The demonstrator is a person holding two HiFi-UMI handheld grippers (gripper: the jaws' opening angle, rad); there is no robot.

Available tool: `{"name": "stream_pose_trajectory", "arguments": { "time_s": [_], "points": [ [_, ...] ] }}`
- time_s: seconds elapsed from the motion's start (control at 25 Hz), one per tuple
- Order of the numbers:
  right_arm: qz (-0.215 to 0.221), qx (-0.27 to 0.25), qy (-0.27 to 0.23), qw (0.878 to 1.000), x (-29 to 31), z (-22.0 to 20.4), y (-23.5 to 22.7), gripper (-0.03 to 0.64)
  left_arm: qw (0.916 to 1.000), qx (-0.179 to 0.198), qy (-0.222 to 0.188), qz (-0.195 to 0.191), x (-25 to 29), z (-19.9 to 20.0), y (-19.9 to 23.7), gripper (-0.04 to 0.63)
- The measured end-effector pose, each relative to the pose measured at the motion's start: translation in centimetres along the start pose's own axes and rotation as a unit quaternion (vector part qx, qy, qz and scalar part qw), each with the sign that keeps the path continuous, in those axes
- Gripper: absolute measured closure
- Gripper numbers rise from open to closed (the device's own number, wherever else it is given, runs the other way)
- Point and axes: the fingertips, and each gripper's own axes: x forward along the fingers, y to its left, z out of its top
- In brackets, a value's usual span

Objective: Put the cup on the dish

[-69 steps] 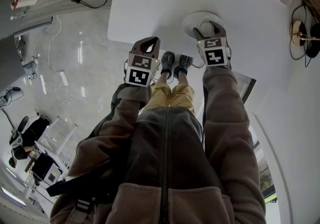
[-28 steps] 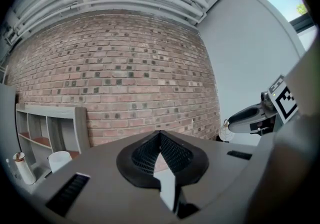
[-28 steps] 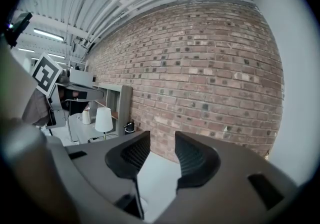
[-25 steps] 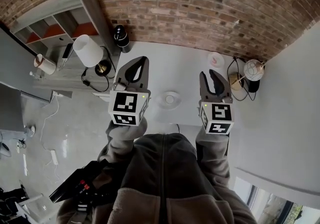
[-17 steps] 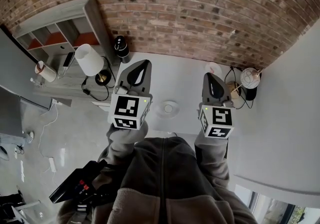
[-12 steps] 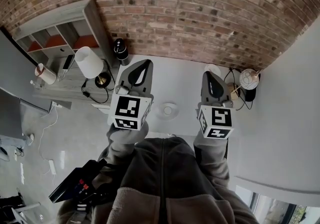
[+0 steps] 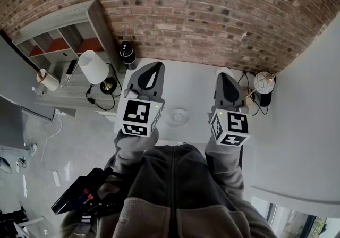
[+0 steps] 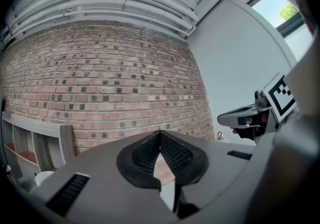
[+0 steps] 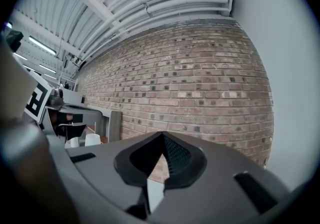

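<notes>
A white dish (image 7: 178, 117) lies on the white table (image 7: 191, 91) with a small white cup (image 7: 178, 117) standing in its middle. Both grippers are raised above the table, on either side of the dish and apart from it. My left gripper (image 7: 154, 66) is shut and holds nothing; in the left gripper view its jaws (image 8: 160, 133) meet in front of the brick wall. My right gripper (image 7: 224, 76) is shut and holds nothing too, and its jaws (image 9: 162, 134) also face the wall. Neither gripper view shows the cup or the dish.
A brick wall (image 7: 212, 14) runs behind the table. To the left stand a white lamp (image 7: 91, 66), a dark cylinder (image 7: 126, 51) and a grey shelf unit (image 7: 58, 35). At the table's right end are a round globe-like ornament (image 7: 264, 82) and cables.
Both grippers' jaws stood open a second ago and are now shut. Earlier the right gripper was down at the dish and cup; both grippers are now lifted clear.
</notes>
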Motion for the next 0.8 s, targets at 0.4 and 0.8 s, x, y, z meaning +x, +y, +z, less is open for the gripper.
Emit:
{"name": "stream_pose_trajectory", "arguments": {
  "time_s": [0.4,0.8],
  "points": [
    [0.003,0.0,0.001,1.0,-0.2,-0.3,0.5,0.614,0.9999,-0.007,0.009,0.003,-0.2,-0.8,0.2,0.591],
    [0.005,-0.013,-0.001,1.0,-0.9,-0.3,1.3,0.614,0.9999,-0.009,0.01,0.004,-0.7,-1.2,0.3,0.591]
  ]
}}
